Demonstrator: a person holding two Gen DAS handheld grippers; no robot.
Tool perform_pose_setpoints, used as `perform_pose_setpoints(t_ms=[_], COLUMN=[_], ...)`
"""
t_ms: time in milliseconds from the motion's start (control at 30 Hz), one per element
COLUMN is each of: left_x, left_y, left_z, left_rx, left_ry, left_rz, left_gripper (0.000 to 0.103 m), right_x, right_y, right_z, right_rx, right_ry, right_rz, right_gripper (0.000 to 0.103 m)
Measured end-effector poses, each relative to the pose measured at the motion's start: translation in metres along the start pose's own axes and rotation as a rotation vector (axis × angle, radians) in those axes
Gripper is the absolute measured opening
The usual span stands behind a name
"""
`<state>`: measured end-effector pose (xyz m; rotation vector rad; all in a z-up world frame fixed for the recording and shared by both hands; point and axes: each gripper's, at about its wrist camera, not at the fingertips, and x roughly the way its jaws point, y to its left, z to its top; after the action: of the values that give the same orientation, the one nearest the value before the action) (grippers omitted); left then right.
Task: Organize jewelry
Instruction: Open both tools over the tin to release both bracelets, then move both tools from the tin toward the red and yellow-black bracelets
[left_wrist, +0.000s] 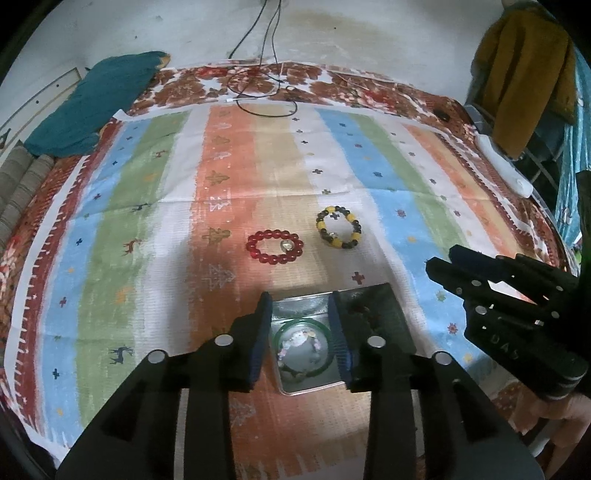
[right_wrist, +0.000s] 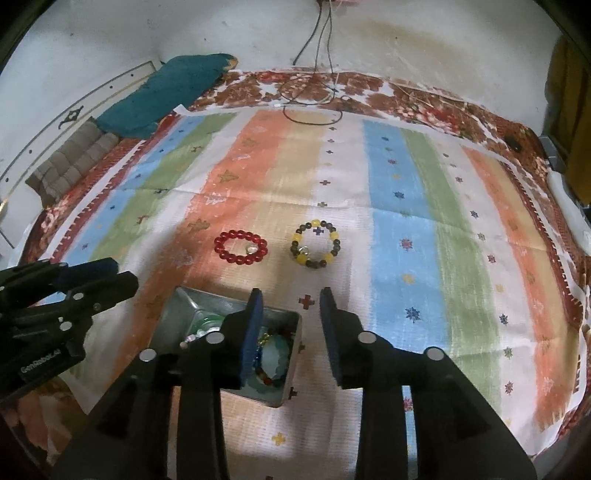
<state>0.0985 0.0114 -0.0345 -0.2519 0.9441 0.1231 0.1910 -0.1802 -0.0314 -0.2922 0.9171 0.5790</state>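
A red bead bracelet (left_wrist: 274, 246) (right_wrist: 241, 246) and a yellow-and-dark bead bracelet (left_wrist: 338, 227) (right_wrist: 315, 243) lie side by side on the striped cloth. Nearer to me stands an open metal box (left_wrist: 306, 389) (right_wrist: 292, 362). It holds a green bangle (left_wrist: 303, 325), a pale bead bracelet and other coloured beads. My left gripper (left_wrist: 299, 306) hovers over the box, open, with nothing between its fingers. My right gripper (right_wrist: 291, 299) is open and empty over the box's right edge. Each gripper shows in the other's view: the right one (left_wrist: 441, 258) and the left one (right_wrist: 122, 273).
The striped cloth (left_wrist: 147, 221) covers a bed with a red patterned border. A teal cloth (left_wrist: 96, 103) lies at the far left. Dark cables (left_wrist: 266, 92) loop at the far edge. A white object (left_wrist: 506, 170) and a mustard garment (left_wrist: 524, 74) are at the right.
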Motion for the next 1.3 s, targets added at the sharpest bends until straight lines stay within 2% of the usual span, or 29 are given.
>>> perform_pose_setpoints(t_ms=[133,300,467,567,733,967,1300], left_x=[0.004,0.013,0.022,0.03,0.041,0.052,0.086], left_y=[0.008,0.017,0.022,0.024,0.031,0.033,0.044], left_z=[0.004,0.012,0.02,0.028,0.036,0.044,0.058], left_rx=[-0.029,-0.046,-0.047,-0.039,-0.052,-0.038,-0.031], left_ry=[0.005,0.019,0.036,0.051,0.083,0.099,0.162], left_rz=[-0.005,0.025,0.055,0.076,0.089,0.116,0.173], left_gripper=[0.039,0.044,0.056,0.062,0.065,0.071,0.078], right_x=[0.008,0.016,0.027,0.033,0.045,0.056,0.077], right_y=[-0.005,-0.01,-0.016,-0.017,-0.018,-0.024,-0.032], right_z=[0.006,0.015,0.024,0.029,0.036,0.045,0.058], right_rx=[0.002,-0.004,0.018,0.01,0.003,0.012,0.026], right_ry=[0.018,0.027,0.048,0.051,0.074,0.086,0.116], right_rz=[-0.012,-0.043,-0.017,-0.046,-0.047,-0.062,-0.063], right_gripper=[0.039,0.048,0.054,0.057,0.065,0.066,0.074])
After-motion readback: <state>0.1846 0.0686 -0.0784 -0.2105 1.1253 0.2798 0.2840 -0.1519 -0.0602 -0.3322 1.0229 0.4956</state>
